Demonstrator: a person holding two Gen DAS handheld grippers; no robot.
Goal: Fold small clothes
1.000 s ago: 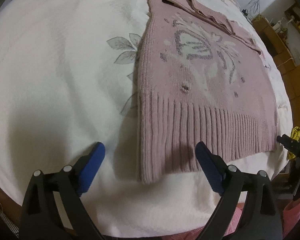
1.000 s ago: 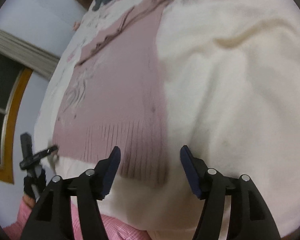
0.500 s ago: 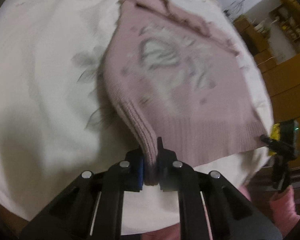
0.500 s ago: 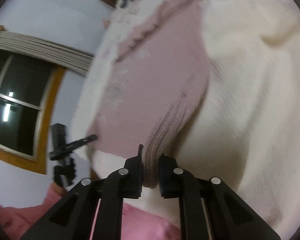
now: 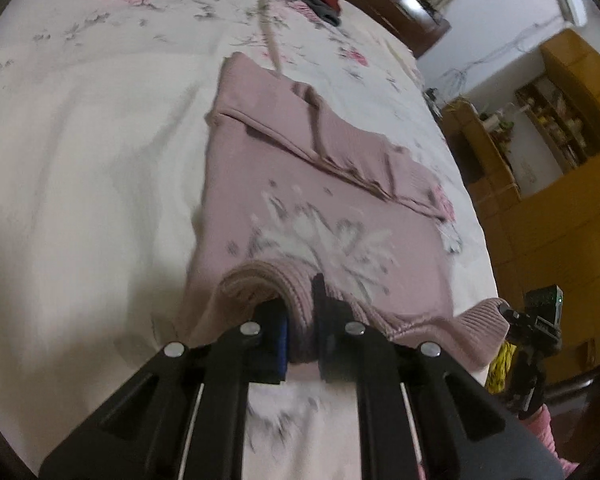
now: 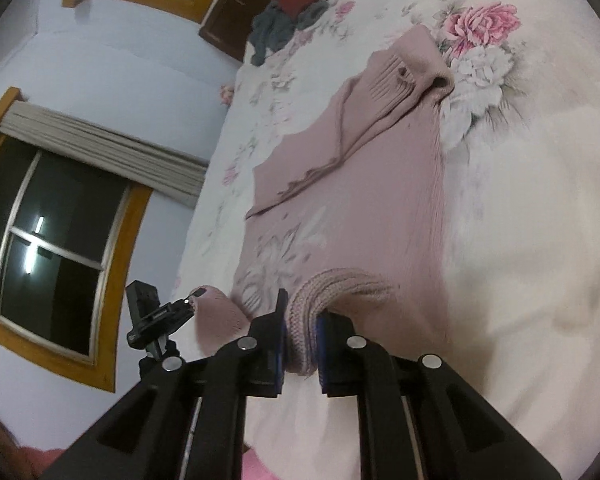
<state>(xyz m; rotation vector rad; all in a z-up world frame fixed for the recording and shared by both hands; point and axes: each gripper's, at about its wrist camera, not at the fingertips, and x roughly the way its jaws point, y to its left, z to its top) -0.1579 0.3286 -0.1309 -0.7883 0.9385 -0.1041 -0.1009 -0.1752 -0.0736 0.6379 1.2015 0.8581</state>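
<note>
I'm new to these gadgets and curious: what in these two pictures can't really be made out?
- Left wrist view: the white pattern on the pink sweater is motion-blurred; its motif is unreadable.
- Both views: the hem inside the left gripper and right gripper is covered by the pads.
- Both views: the dark clothes pile on the floral bedspread is too small to tell the garments.
- Left view: shelf contents too small.

A dusty-pink knit sweater (image 5: 300, 184) (image 6: 380, 184) with a pale floral motif on its chest lies front-up on the bed, near the bed's near edge. Its sleeves are folded across the upper body. The ribbed hem is lifted at both corners and bunched, curling back over the motif.
</note>
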